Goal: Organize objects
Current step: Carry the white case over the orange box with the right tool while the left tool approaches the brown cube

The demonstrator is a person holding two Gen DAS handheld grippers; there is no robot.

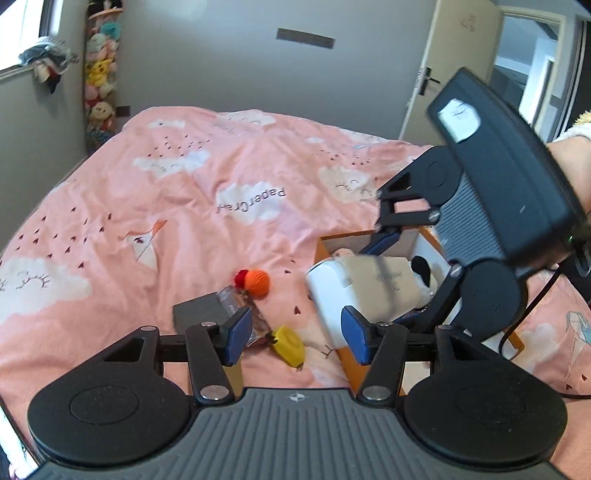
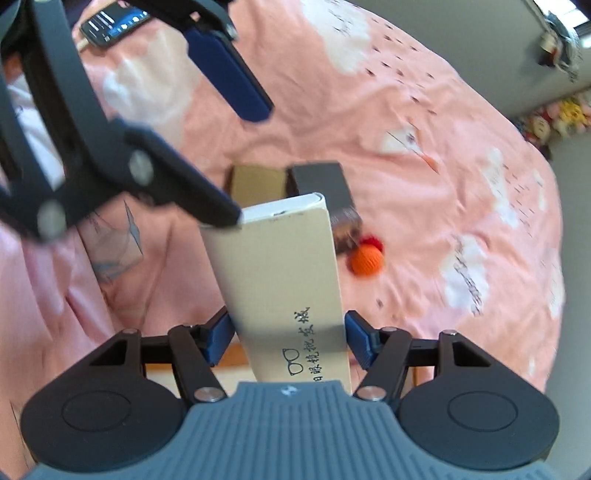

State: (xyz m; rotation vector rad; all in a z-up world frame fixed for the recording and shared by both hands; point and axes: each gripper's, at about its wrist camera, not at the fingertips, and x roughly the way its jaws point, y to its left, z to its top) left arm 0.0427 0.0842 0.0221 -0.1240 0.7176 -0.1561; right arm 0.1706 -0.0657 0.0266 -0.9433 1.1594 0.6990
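Observation:
My right gripper point(image 2: 286, 341) is shut on a beige and white glasses box point(image 2: 284, 273) with black print. In the left wrist view the right gripper point(image 1: 373, 280) holds the glasses box point(image 1: 365, 291) over an orange storage box point(image 1: 369, 236) on the pink bed. A black and white plush point(image 1: 423, 273) lies inside the storage box. My left gripper point(image 1: 297, 341) is open and empty, just in front of a grey box point(image 1: 201, 312), a clear case point(image 1: 243, 306), a yellow tape measure point(image 1: 288, 345) and an orange ball point(image 1: 257, 282).
The pink cloud-print bedspread point(image 1: 184, 206) covers the whole bed. A phone point(image 2: 112, 22) lies on the bed in the right wrist view. A column of plush toys point(image 1: 99, 81) hangs in the far corner. An open door point(image 1: 461, 66) stands at the back right.

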